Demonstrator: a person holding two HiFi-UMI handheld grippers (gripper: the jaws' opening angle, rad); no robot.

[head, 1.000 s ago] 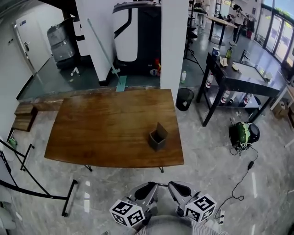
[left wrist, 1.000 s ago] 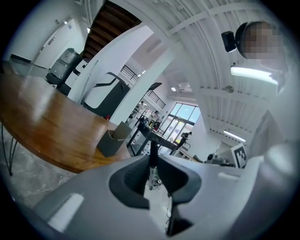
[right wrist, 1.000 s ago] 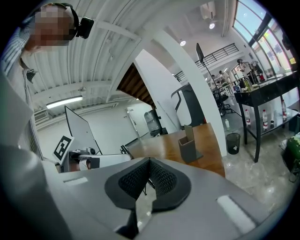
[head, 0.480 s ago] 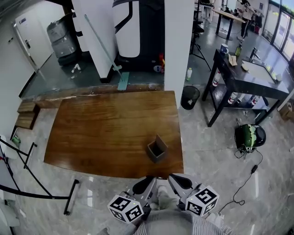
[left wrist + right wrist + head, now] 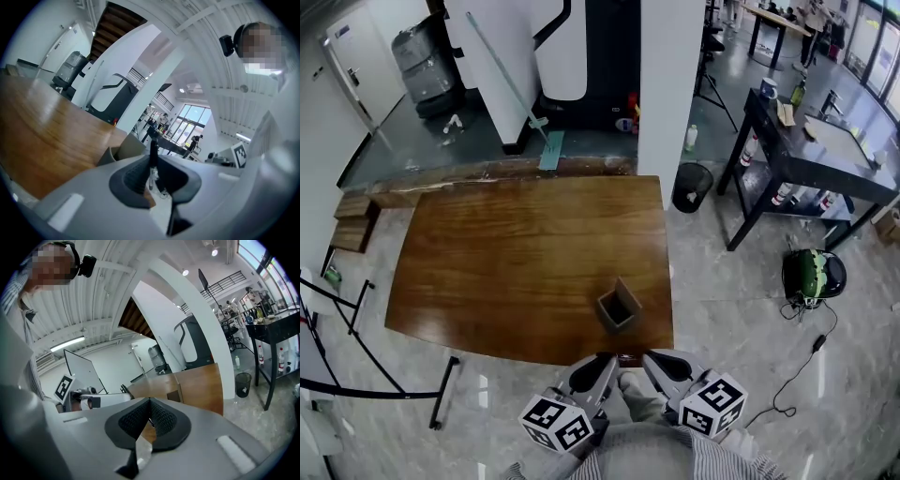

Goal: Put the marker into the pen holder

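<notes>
The pen holder (image 5: 619,307), a small open dark box, stands upright near the front right of the brown wooden table (image 5: 487,272). Both grippers hang low, close to my body, just short of the table's near edge. My left gripper (image 5: 598,367) is shut on a thin dark marker (image 5: 153,157), which sticks up between its pads. In the left gripper view the pen holder (image 5: 123,149) shows just beyond the jaws, to the left of the marker. My right gripper (image 5: 662,364) is shut with nothing in it, its pads (image 5: 158,418) pressed together. The pen holder (image 5: 169,390) lies ahead of it.
A white pillar (image 5: 670,89) stands behind the table's far right corner, with a black bin (image 5: 692,187) beside it. A black work table (image 5: 811,150) with bottles stands at the right. A green and black object (image 5: 811,274) with a cable lies on the floor. Black stand legs (image 5: 366,384) are at the left.
The view has moved towards the table, so its near edge and the pen holder now lie closer to both grippers. The grippers keep their pose, and the left still holds the marker.
</notes>
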